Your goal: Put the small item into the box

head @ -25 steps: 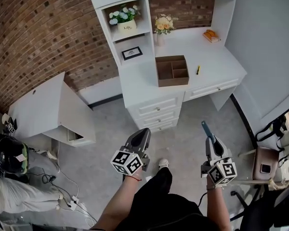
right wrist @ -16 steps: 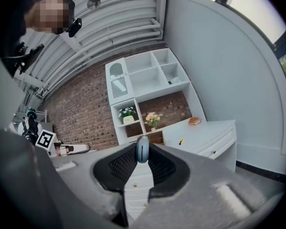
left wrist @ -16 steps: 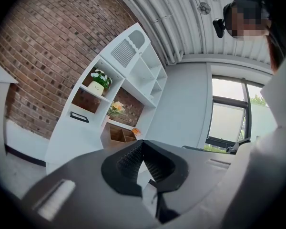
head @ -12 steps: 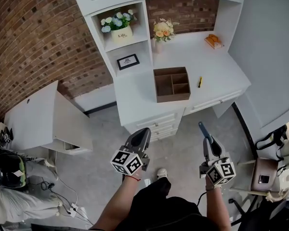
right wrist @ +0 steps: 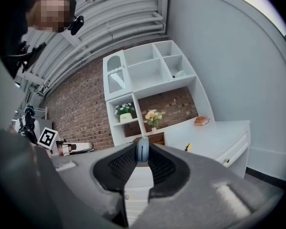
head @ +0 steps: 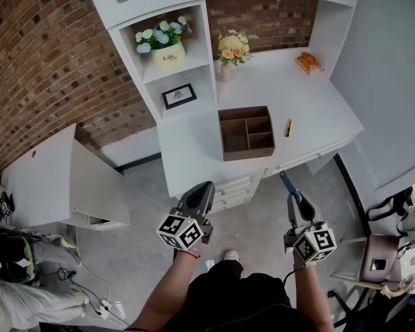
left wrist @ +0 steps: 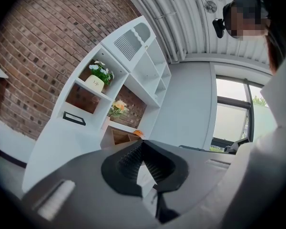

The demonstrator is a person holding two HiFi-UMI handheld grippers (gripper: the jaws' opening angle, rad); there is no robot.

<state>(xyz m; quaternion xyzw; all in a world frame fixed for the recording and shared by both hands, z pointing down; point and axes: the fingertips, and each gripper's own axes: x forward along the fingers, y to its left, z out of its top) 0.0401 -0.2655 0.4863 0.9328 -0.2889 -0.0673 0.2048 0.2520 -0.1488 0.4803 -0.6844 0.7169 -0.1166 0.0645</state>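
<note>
The small item [right wrist: 142,151], a slim blue-grey piece, is pinched between the jaws of the right gripper [head: 298,211]. It sticks out past the jaw tips towards the desk. That gripper is held over the grey floor [head: 145,254], short of the drawers [head: 229,189] and well apart from the box [head: 243,153].

The box is brown and open-topped, split into compartments by inner walls. I can see nothing in them. It sits on the white tabletop [head: 311,102] near the front edge, above the drawers. Just to its right lies a small yellow pen [head: 288,127], apart from the box wall. Further back, near the right rear corner, is an orange object [head: 308,62].

The left gripper [head: 205,188] is level with the right one, over the floor in front of the drawers. Its jaws are pressed together at the tips with nothing between them.

At the back of the tabletop, against the brick wall [head: 55,54], stands a vase of pale flowers [head: 229,48]. To its left, the white shelf unit holds a potted plant [head: 162,44] on the upper shelf and a small black frame [head: 179,95] below it. A low white side table [head: 48,178] stands off to the left.
</note>
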